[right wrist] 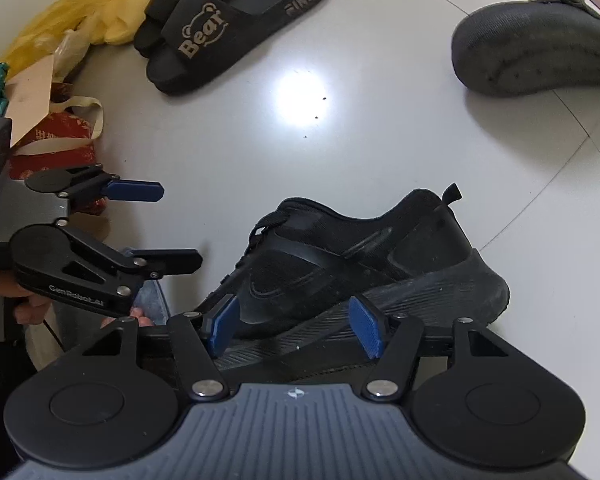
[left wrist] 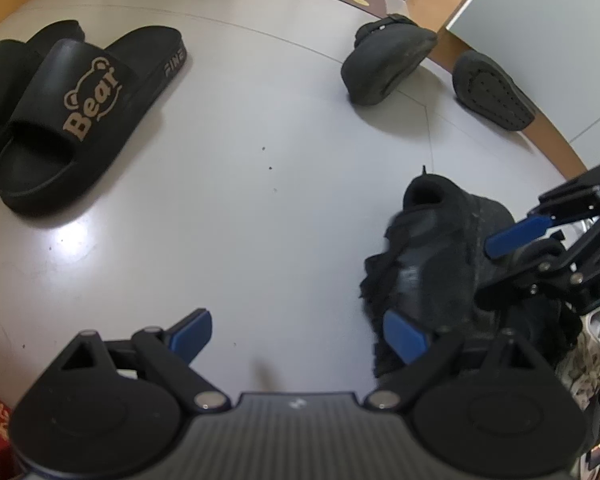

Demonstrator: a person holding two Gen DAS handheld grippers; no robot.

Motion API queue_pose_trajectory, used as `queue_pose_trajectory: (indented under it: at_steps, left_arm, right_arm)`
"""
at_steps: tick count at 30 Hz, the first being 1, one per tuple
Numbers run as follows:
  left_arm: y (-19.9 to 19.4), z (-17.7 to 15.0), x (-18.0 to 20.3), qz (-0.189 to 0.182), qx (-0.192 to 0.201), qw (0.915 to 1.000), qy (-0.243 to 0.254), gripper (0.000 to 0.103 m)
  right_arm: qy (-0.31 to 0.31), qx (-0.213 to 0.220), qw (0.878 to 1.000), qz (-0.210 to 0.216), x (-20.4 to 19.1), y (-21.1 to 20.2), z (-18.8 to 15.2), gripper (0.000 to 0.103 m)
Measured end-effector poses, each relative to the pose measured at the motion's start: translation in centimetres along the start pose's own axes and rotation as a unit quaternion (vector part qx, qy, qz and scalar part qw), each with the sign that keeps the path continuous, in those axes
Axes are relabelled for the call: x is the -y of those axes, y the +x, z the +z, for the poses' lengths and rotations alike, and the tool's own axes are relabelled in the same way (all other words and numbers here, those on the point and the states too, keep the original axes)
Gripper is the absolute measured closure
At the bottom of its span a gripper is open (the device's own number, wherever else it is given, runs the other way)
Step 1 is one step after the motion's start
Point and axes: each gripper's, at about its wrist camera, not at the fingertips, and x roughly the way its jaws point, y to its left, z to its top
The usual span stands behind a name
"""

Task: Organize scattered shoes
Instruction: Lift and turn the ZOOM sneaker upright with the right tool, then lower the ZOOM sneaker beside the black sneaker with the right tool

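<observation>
A black sneaker [right wrist: 340,256] stands on the pale floor, its front end lying over a ribbed dark sole [right wrist: 276,346]. My right gripper [right wrist: 296,326] is open, with a blue pad on each side of the sneaker's toe and neither pressing on it. In the left wrist view the sneaker [left wrist: 440,256] lies at the right, the right gripper [left wrist: 496,268] just beyond it. My left gripper [left wrist: 298,334] is open over bare floor, its right pad beside the sneaker. A pair of black "Bear" slippers [left wrist: 80,112] lies at the far left. Two dark cloth shoes [left wrist: 384,64] lie overturned by the wall.
A yellow plastic bag [right wrist: 72,12] and a red bag with cream handles [right wrist: 56,152] crowd the left edge. A hand holds the left gripper [right wrist: 176,224] there. A wooden skirting [left wrist: 432,0] runs along the far right. Bare floor lies between the slippers and the sneaker.
</observation>
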Motion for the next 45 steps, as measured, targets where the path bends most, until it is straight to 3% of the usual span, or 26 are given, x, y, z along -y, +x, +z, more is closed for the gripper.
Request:
queue_pose_trajectory:
  at_steps: [4,8,15,17,21,24,30,35,43,45]
  left_arm:
    - [-0.4,0.2,-0.3,-0.002,0.004,0.9999,-0.010,0.009]
    - [-0.5,0.0,0.0,-0.007,0.002,1.0000,-0.003,0.009]
    - [-0.1,-0.2,-0.3,-0.005,-0.002,0.9999,-0.014,0.009]
    - [-0.1,-0.2,-0.3,-0.006,-0.001,0.9999,-0.011,0.009]
    - [-0.2,-0.2,0.0,-0.009,0.000,0.9999,-0.007,0.009]
    - [-0.2,-0.3,0.2,-0.012,0.000,0.9999,-0.006,0.009]
    - [-0.4,-0.6,-0.3,-0.007,-0.002,0.9999,-0.011,0.009]
    - [-0.8,-0.2,-0.9,-0.004,0.000,0.9999,-0.016,0.009]
    - [-1.4,0.0,-0.5,-0.014,0.001,0.9998,-0.011,0.009]
    - [-1.5,0.0,-0.6,-0.013,0.001,0.9998,-0.011,0.009]
  right_arm:
    - [0.031,0.008,0.999,0.012,1.0,-0.2,-1.3,0.022]
    - [0.077,0.020,0.996,0.041,1.8,-0.2,-2.3,0.000]
    - [0.125,0.040,0.991,0.004,0.9,-0.1,-3.3,0.000]
    - [0.131,0.044,0.990,-0.020,0.2,0.1,-3.6,0.000]
    - [0.131,0.062,0.984,-0.106,-2.4,1.0,-4.8,0.000]
    - [0.137,0.082,0.977,-0.141,-3.3,1.4,-5.2,0.000]
    - [0.100,0.104,0.979,-0.144,-3.9,1.8,-4.7,0.000]
    - [0.093,0.098,0.980,-0.146,-3.7,1.6,-4.8,0.004]
    - [0.136,0.099,0.970,-0.177,-3.1,1.3,-7.0,0.005]
    - [0.139,0.107,0.966,-0.189,-3.2,1.3,-7.6,0.010]
